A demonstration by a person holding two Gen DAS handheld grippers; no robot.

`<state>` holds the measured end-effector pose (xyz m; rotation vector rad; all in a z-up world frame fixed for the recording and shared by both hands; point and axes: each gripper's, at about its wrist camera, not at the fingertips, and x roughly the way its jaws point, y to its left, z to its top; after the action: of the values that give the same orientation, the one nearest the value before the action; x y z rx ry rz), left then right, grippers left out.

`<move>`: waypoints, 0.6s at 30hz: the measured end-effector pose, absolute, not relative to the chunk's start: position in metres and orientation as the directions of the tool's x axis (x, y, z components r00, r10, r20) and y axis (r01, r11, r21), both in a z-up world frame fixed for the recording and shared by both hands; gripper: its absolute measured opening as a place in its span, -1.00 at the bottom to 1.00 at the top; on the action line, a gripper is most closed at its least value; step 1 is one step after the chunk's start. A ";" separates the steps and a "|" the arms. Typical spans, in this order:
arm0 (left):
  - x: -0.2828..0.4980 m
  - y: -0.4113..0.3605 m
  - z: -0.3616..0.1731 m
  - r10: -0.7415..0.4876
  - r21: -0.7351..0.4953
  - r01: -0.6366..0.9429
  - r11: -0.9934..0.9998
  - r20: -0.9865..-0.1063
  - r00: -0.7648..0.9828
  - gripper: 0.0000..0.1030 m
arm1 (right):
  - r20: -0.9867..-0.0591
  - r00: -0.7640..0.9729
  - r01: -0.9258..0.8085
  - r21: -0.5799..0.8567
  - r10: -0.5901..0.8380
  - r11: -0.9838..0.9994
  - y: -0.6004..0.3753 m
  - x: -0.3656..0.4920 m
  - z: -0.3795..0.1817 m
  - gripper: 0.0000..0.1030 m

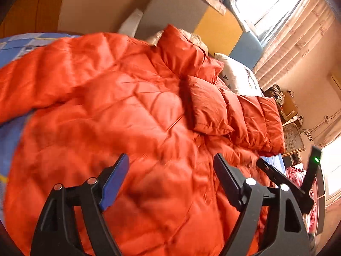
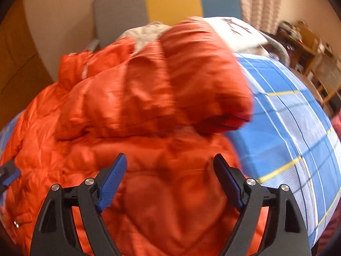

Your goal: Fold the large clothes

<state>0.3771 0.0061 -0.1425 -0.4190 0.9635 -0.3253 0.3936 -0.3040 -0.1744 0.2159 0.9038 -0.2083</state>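
A big orange quilted puffer jacket (image 1: pixel 119 98) lies spread over a bed with a blue checked sheet (image 2: pixel 287 128). In the left wrist view one sleeve (image 1: pixel 245 115) lies across it toward the right. My left gripper (image 1: pixel 171 170) hovers over the jacket's body, jaws wide apart, nothing between the pads. The right wrist view shows a sleeve (image 2: pixel 204 74) folded over the jacket's body (image 2: pixel 162 202), blurred. My right gripper (image 2: pixel 170 170) stands open just above the fabric, gripping nothing. The right gripper also shows at the lower right (image 1: pixel 294 170) of the left wrist view.
A grey, yellow and blue headboard (image 2: pixel 170 0) stands behind the bed, with a white pillow (image 1: pixel 238 74) against it. Curtains and a bright window (image 1: pixel 277 6) are on the right. Wooden furniture (image 2: pixel 315 64) stands beside the bed.
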 end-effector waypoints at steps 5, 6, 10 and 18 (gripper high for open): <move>0.411 -0.021 -0.153 -0.478 -0.514 0.071 0.855 -0.726 0.494 0.56 | -0.802 0.588 0.311 0.105 -0.105 0.945 -0.329 0.389 -0.181 0.61; 0.419 -0.027 -0.154 -0.483 -0.516 0.075 0.853 -0.727 0.488 0.56 | -0.801 0.590 0.318 0.110 -0.106 0.942 -0.332 0.388 -0.181 0.61; 0.440 -0.046 -0.155 -0.503 -0.524 0.096 0.846 -0.727 0.467 0.39 | -0.792 0.599 0.348 0.129 -0.114 0.929 -0.346 0.385 -0.179 0.61; 0.454 -0.067 -0.159 -0.512 -0.500 0.161 0.851 -0.724 0.462 -0.85 | -0.805 0.577 0.364 0.101 -0.139 0.926 -0.346 0.387 -0.185 0.61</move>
<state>0.4536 -0.0671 -0.1589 -0.3893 1.0125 -0.4270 0.3867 -0.3459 -0.1848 0.2683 0.9118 -0.2983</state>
